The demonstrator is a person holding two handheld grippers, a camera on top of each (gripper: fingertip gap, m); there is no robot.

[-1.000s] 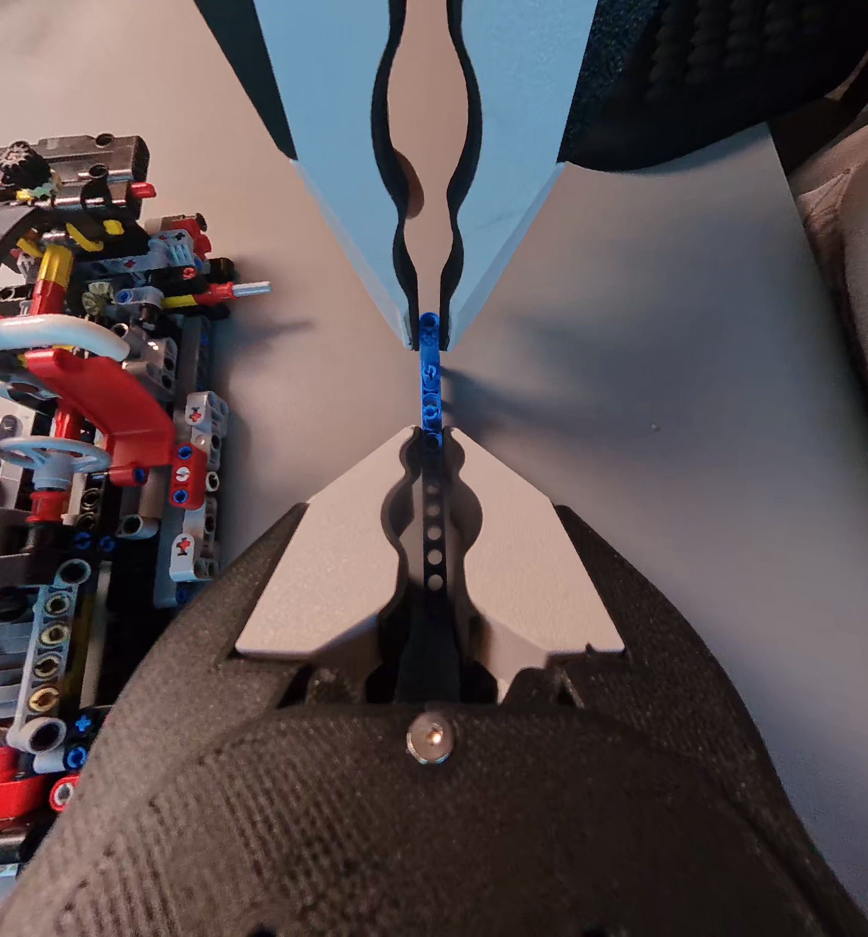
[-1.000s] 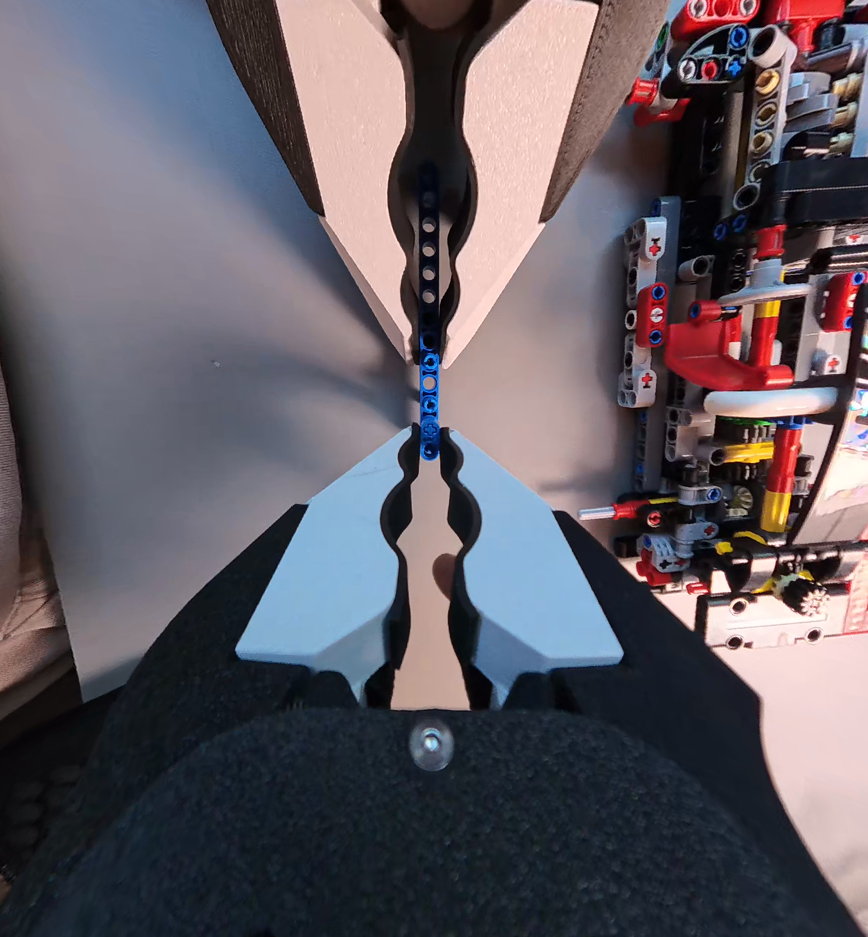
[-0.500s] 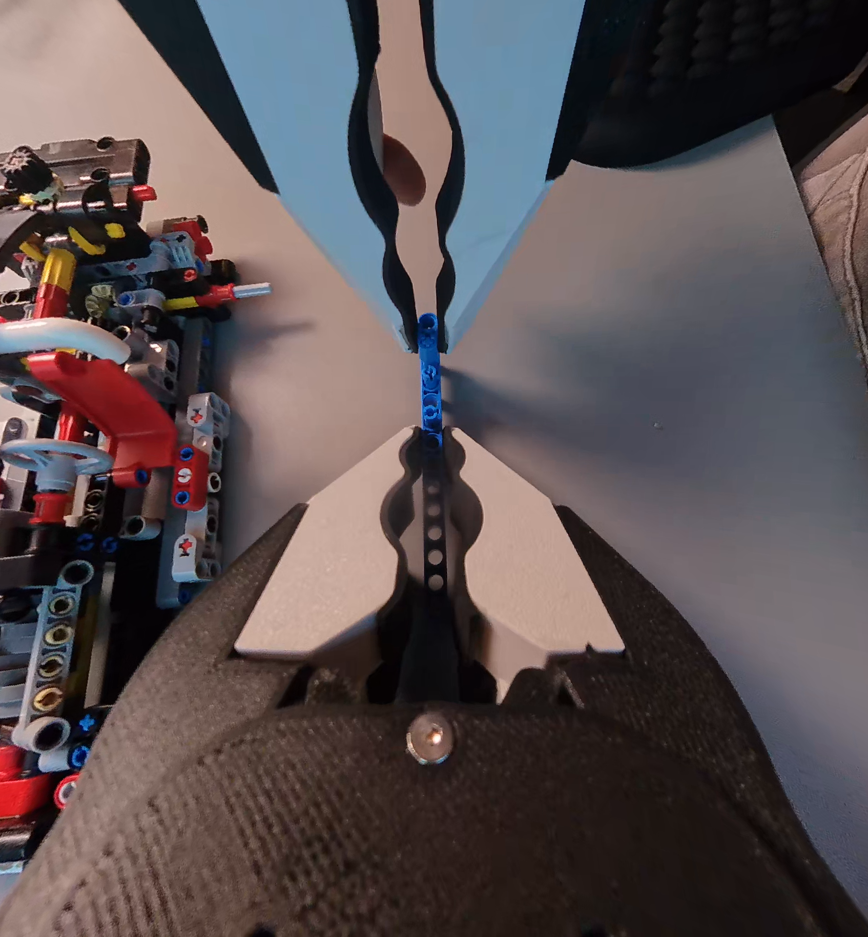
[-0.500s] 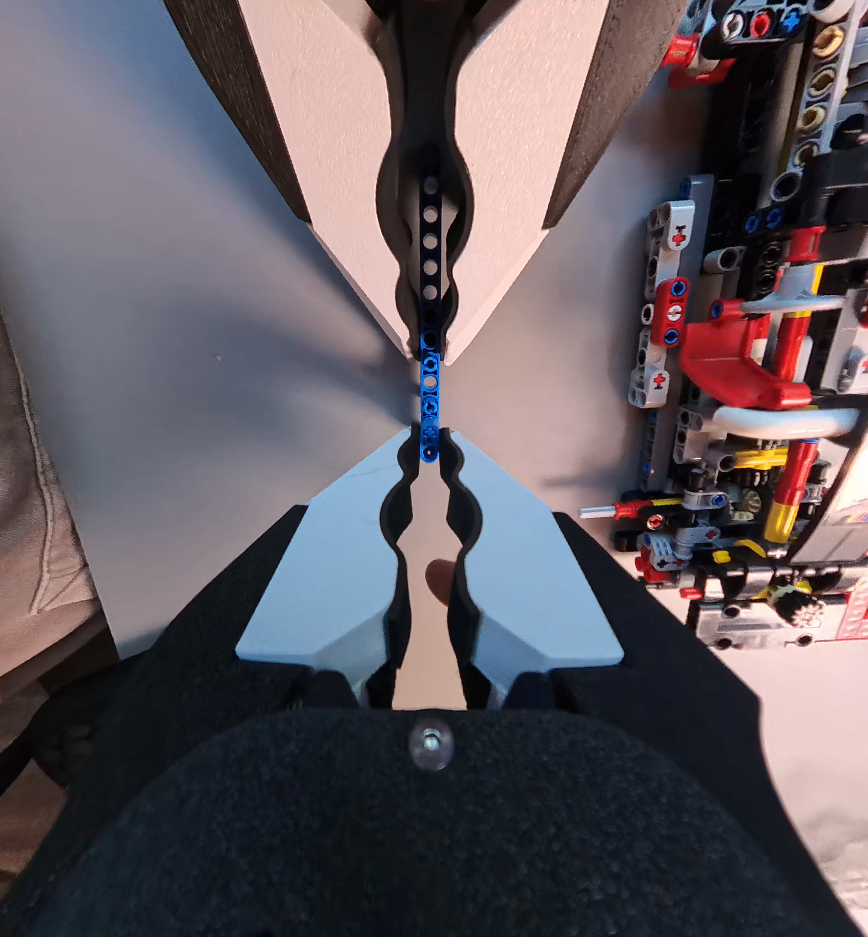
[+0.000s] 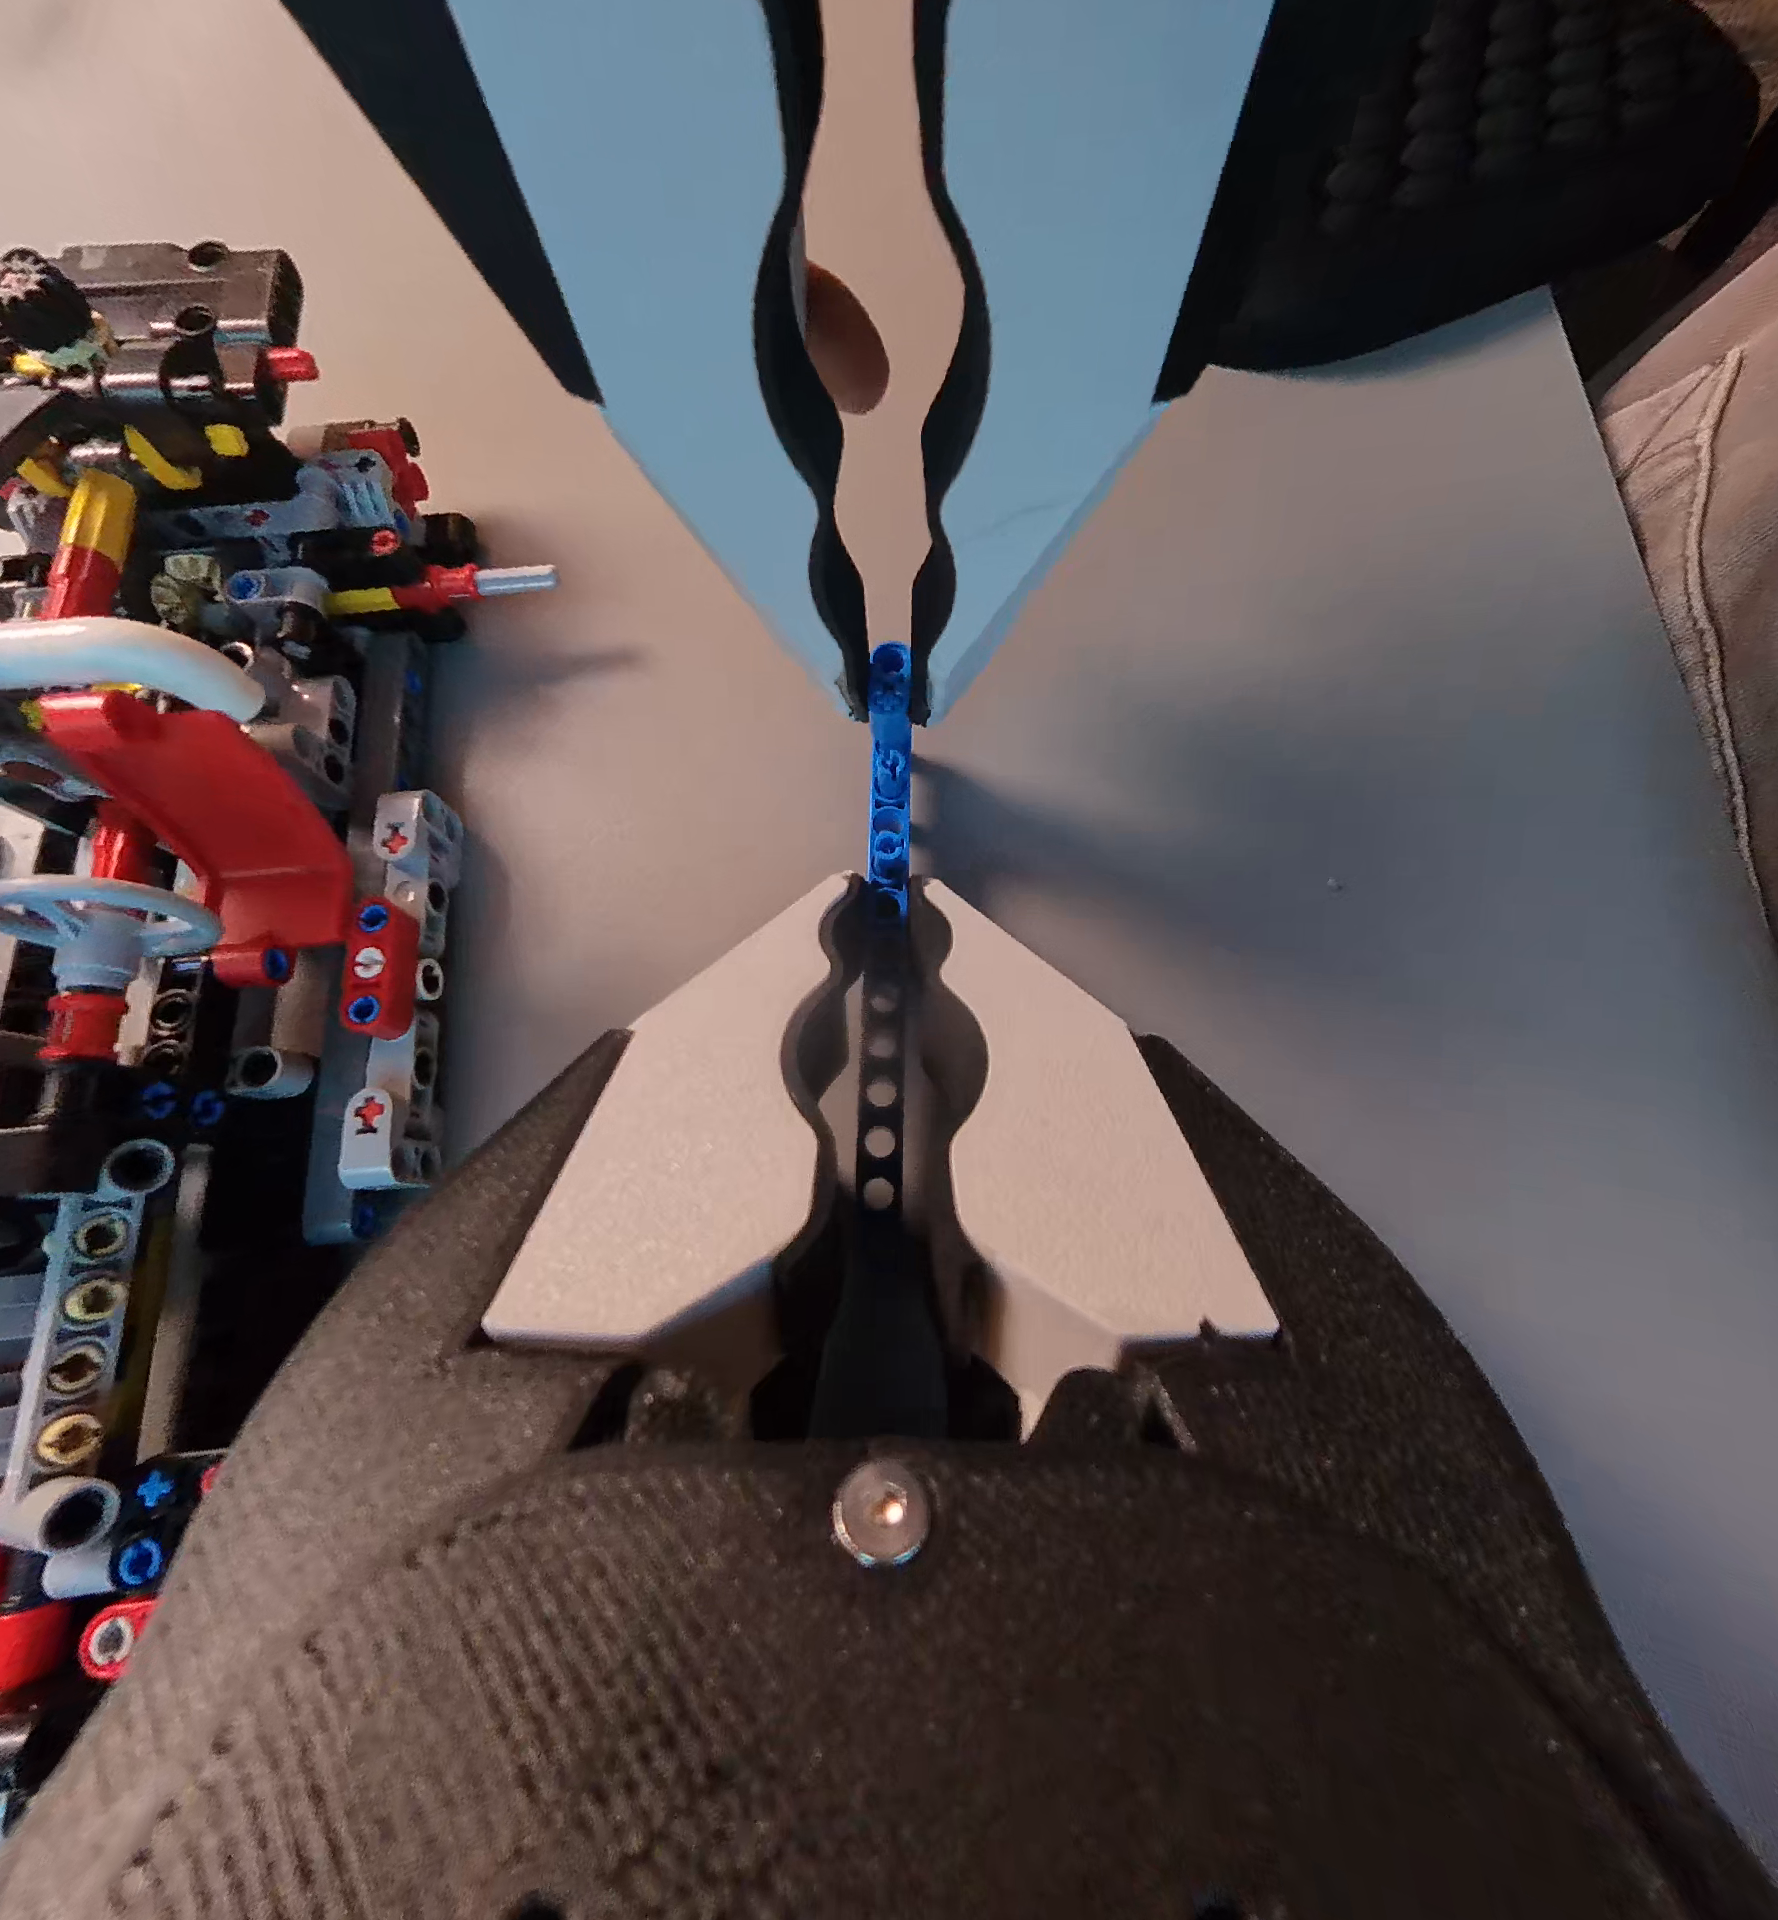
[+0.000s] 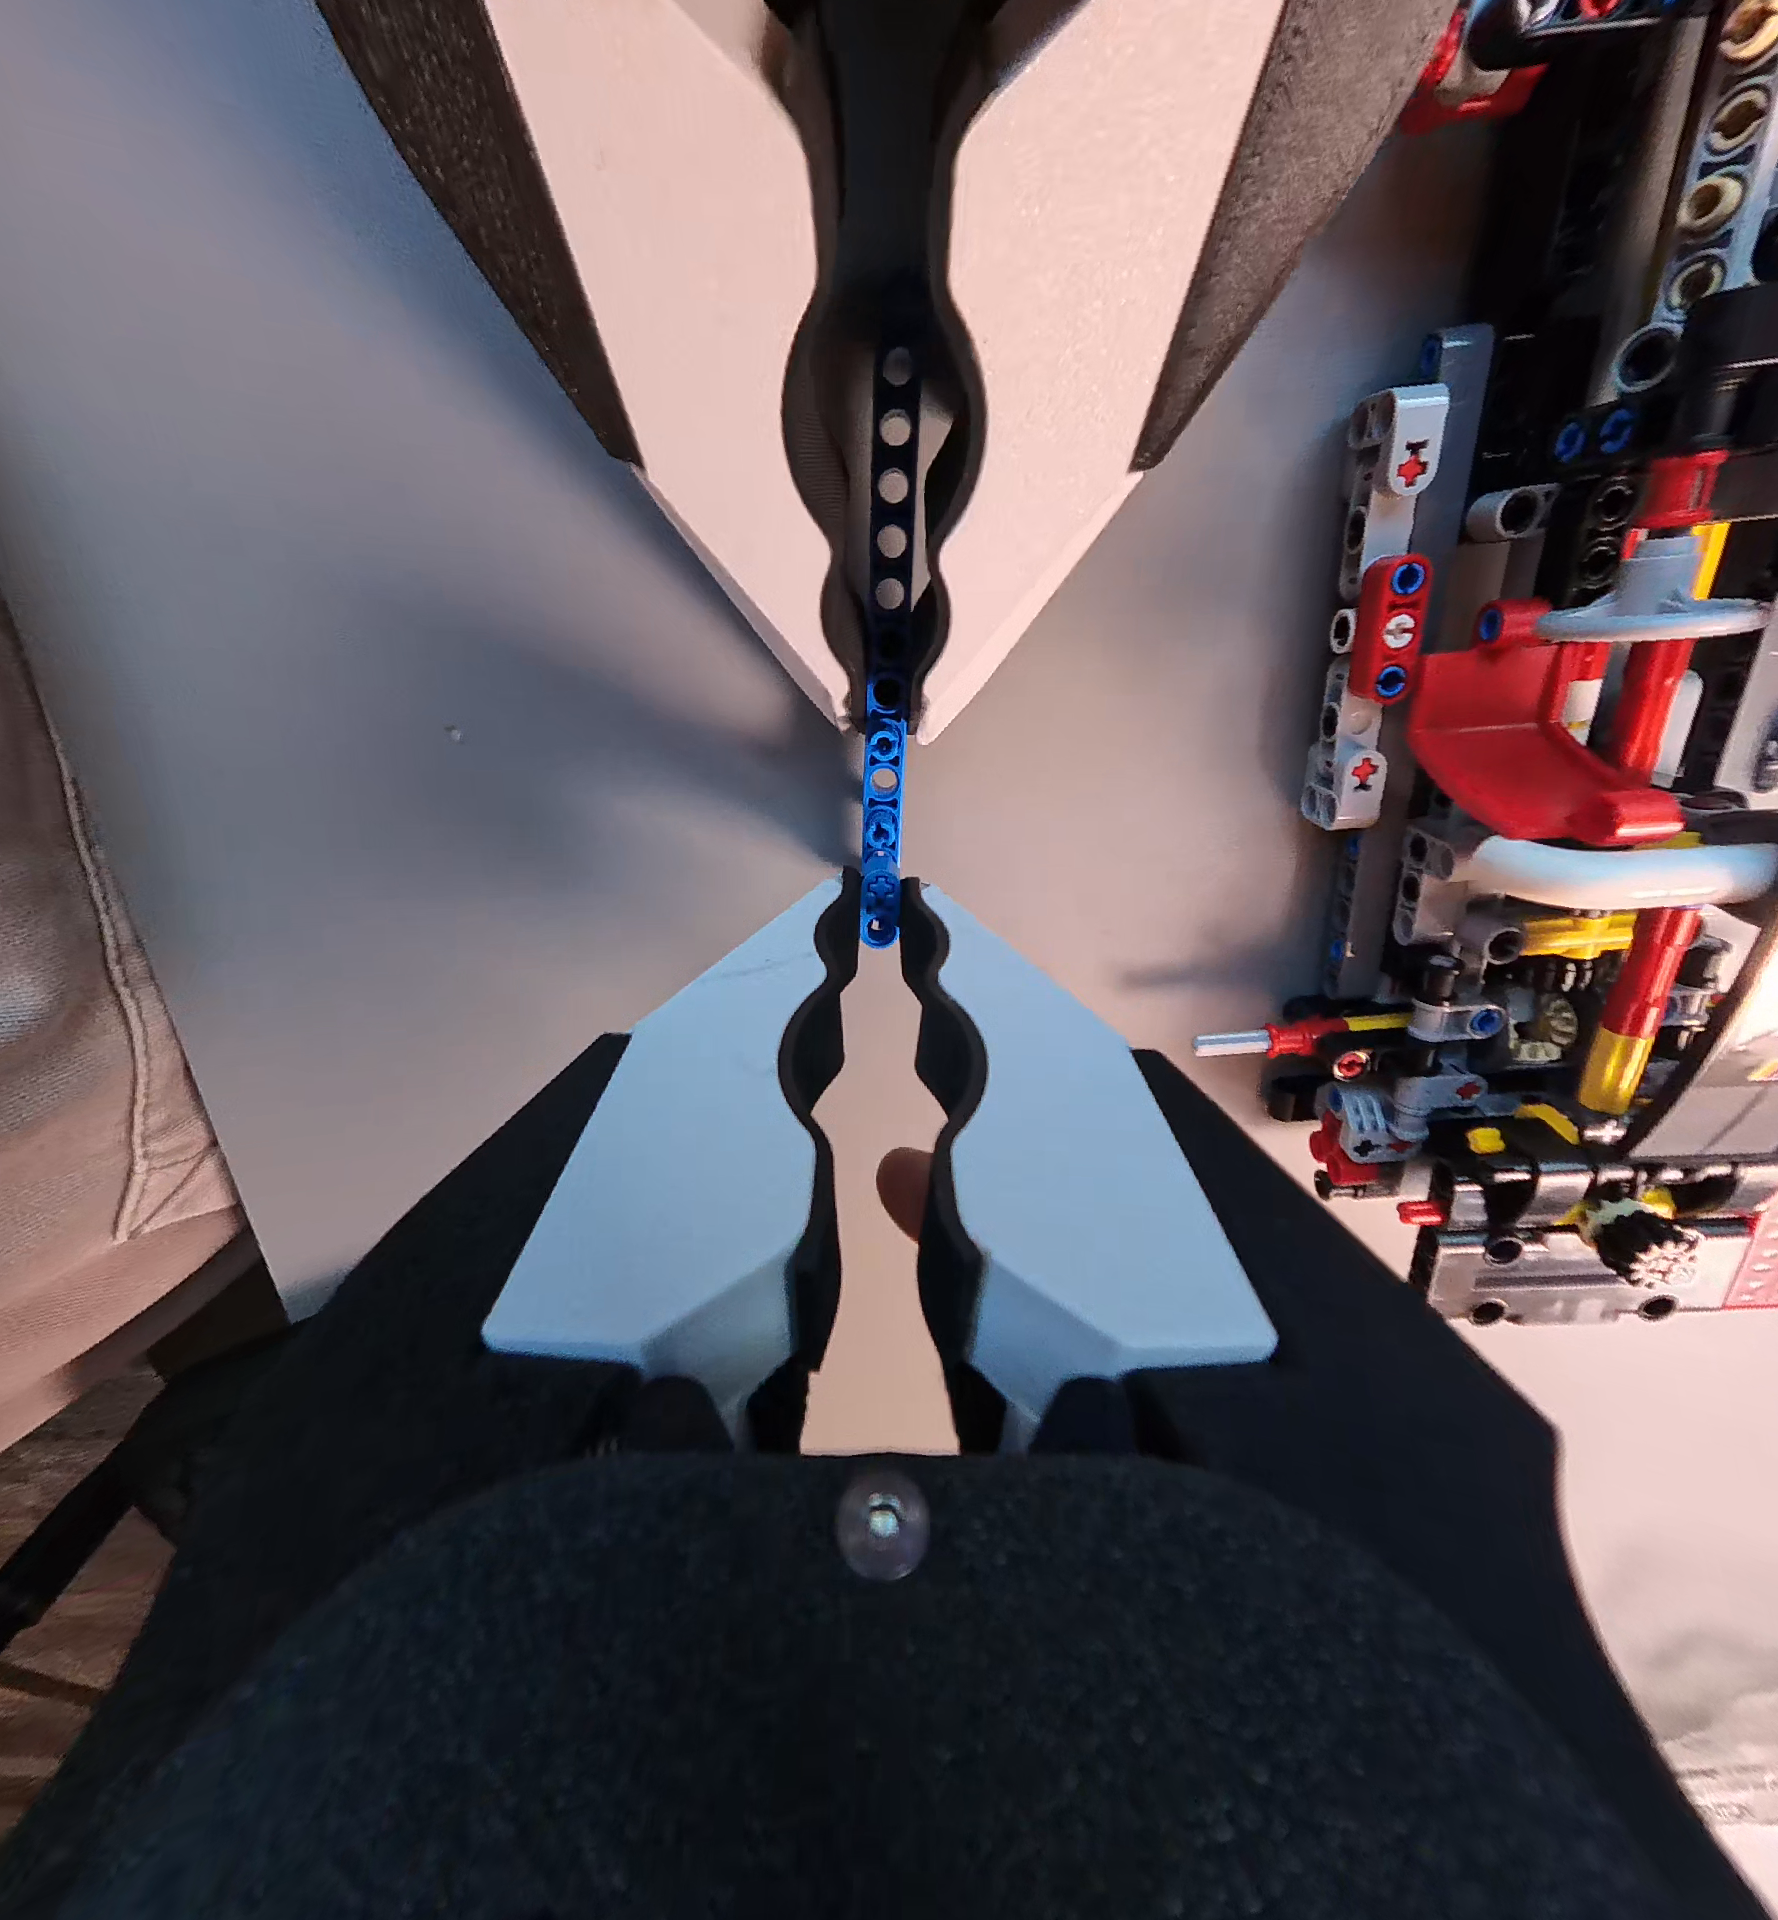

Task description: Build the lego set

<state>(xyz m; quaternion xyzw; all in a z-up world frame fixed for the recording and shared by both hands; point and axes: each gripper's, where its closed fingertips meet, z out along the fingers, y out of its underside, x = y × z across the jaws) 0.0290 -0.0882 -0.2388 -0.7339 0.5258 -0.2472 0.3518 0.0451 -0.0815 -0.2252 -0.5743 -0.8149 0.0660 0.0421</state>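
A long thin blue Lego beam (image 5: 886, 800) with a row of holes is held in the air between the two grippers, above the grey table (image 5: 1384, 727). My left gripper (image 5: 883, 885), with grey fingers, is shut on most of the beam's length. My right gripper (image 6: 880, 906), with light blue fingers, is shut on the beam's (image 6: 883, 790) far end. The two grippers face each other tip to tip; the right gripper (image 5: 886, 709) shows at the top of the left wrist view, and the left gripper (image 6: 886, 717) at the top of the right wrist view. The large red, black and grey Lego vehicle model (image 5: 137, 831) lies on the table beside them; it also shows in the right wrist view (image 6: 1591, 779).
The table's edge runs close by, with beige fabric (image 6: 43, 935) beyond it, also in the left wrist view (image 5: 1747, 727). A black padded object (image 5: 1487, 156) lies behind the right gripper. A fingertip (image 6: 900, 1184) shows between the right gripper's fingers. A thin axle (image 6: 1238, 1042) sticks out of the model.
Both grippers stay shut on the blue beam. The pair has drifted slightly, so the model sits a little farther right in the right wrist view. The right gripper tilted briefly and straightened again.
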